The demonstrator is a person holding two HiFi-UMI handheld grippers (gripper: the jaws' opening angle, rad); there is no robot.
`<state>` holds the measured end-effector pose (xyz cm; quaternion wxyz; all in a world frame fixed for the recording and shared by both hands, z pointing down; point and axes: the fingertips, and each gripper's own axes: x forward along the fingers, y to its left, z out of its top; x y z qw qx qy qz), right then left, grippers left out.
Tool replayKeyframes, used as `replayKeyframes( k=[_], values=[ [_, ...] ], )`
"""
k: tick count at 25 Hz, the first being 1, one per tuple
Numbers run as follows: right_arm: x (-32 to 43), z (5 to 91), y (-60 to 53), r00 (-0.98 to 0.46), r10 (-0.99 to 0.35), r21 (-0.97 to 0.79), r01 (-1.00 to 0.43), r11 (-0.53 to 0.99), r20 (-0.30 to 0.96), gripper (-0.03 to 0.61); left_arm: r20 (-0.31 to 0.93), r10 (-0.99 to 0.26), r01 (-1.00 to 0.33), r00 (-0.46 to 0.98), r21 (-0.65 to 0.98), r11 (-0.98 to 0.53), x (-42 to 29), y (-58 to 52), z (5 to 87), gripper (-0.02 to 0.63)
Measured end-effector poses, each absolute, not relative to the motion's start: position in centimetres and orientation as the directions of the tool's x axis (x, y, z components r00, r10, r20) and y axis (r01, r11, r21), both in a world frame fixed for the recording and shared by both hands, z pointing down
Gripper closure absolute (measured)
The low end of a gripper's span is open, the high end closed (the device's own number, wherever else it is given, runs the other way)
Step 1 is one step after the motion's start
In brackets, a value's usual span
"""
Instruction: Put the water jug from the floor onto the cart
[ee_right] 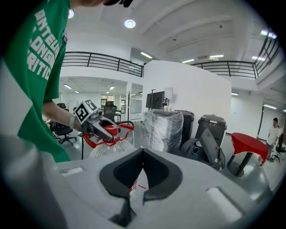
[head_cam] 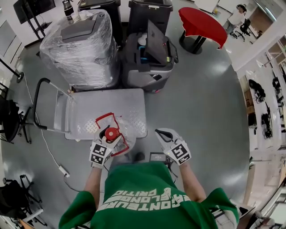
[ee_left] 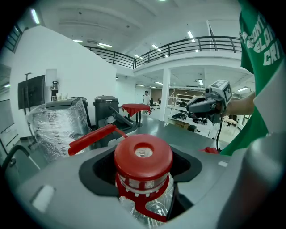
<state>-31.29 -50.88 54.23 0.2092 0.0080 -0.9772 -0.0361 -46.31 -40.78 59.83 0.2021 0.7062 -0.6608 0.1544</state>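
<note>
Green shirt (head_cam: 152,190) print unreadable; left hand-held gripper (head_cam: 111,135) clamps water jug (ee_left: 143,156) neck

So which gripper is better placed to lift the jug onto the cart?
Left. The left gripper grips the water jug at its neck, by the cart; the right gripper is apart, jaws together on nothing.

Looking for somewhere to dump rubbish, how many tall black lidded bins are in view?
2. One tall black lidded bin stands behind the plastic-wrapped grey machine, the other beside it, behind the open dark grey case. More may be hidden beyond the frame.
</note>
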Motion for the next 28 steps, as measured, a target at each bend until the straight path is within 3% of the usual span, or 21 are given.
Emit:
replayKeyframes(
  k=[28],
  values=[
    [-35.9, 56.4, -52.1, -0.821, -0.061, 0.056, -0.035, 0.998, 0.568, 0.586, 0.632, -0.755, -0.984, 0.176, 0.103, -0.143, -54.3, -45.4, 71.7, 0.276]
  ],
)
